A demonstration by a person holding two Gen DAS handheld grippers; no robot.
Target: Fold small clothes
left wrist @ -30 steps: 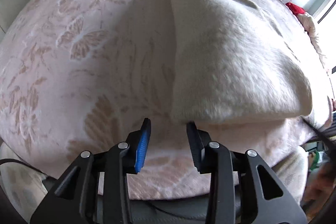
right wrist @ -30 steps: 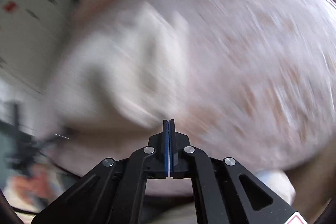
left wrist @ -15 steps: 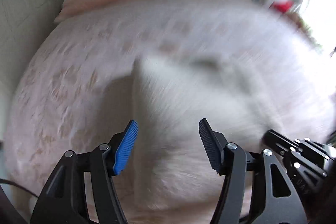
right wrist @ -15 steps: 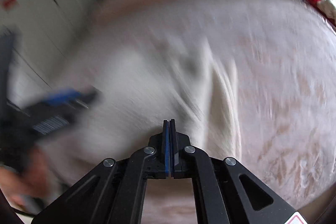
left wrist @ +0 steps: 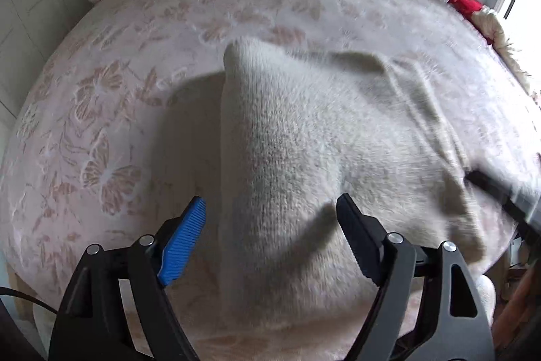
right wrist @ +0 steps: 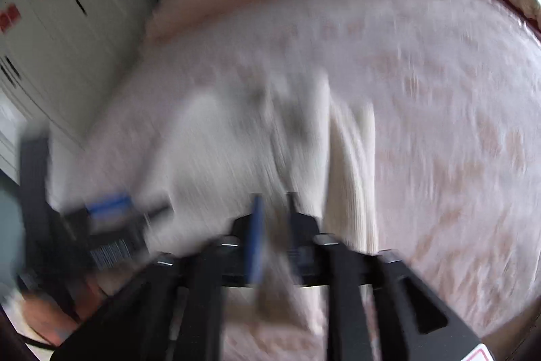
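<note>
Sweater (left wrist: 304,141): cream knit, lying on the bed (left wrist: 101,110).
Left claw (left wrist: 270,219): released, jaws wide above the sweater.
Right claw (right wrist: 274,208): blurred, jaws slightly parted.

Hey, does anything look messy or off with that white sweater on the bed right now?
The white sweater isn't flat: a ribbed edge stands up in a ridge on the pink bedspread, with creases beside it. Nothing looks damaged.

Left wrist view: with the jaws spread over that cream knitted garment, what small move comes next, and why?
Probably lower the left gripper and close it on the near edge of the cream knitted garment. Its jaws stand open with the cloth between them, ungripped, on the pink floral bedspread. The right gripper, blurred, seems slightly open beside the same garment.
</note>
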